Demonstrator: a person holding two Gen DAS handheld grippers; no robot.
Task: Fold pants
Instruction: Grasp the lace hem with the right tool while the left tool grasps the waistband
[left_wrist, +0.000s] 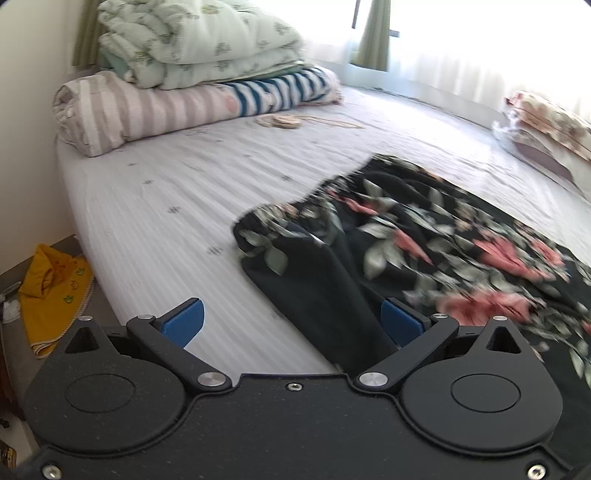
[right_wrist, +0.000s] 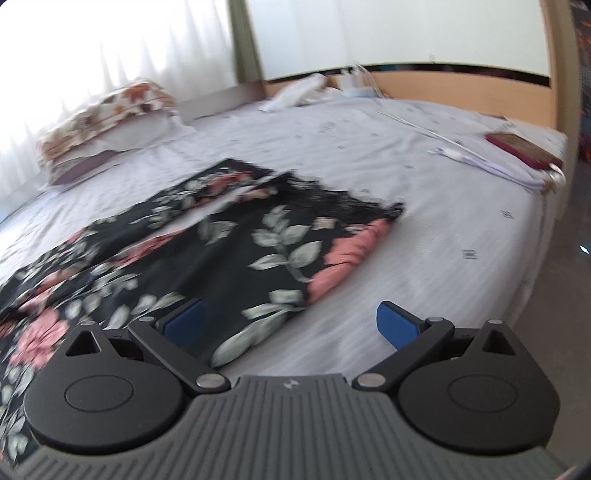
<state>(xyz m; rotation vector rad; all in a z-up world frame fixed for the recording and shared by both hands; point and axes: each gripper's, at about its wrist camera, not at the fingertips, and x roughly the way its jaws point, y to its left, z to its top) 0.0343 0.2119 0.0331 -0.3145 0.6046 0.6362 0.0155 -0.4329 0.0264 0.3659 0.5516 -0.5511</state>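
Black pants (left_wrist: 424, 236) with pink flowers and grey-green leaves lie spread on the bed. In the left wrist view one end lies bunched and partly turned over, showing plain black cloth. My left gripper (left_wrist: 291, 321) is open above that near edge, blue pads wide apart, with cloth passing between them. In the right wrist view the pants (right_wrist: 229, 236) stretch from left to centre, ending in a gathered black and pink waistband (right_wrist: 354, 229). My right gripper (right_wrist: 290, 323) is open over the near corner of the cloth; its left pad (right_wrist: 186, 321) is above the fabric.
A pale striped sheet (left_wrist: 177, 206) covers the bed. Folded quilts and blankets (left_wrist: 199, 66) are stacked at the far left corner. A floral pillow (right_wrist: 107, 122) lies by the curtained window. A red book (right_wrist: 521, 147) and white cable (right_wrist: 476, 155) lie near the right edge. A yellow garment (left_wrist: 55, 295) is on the floor.
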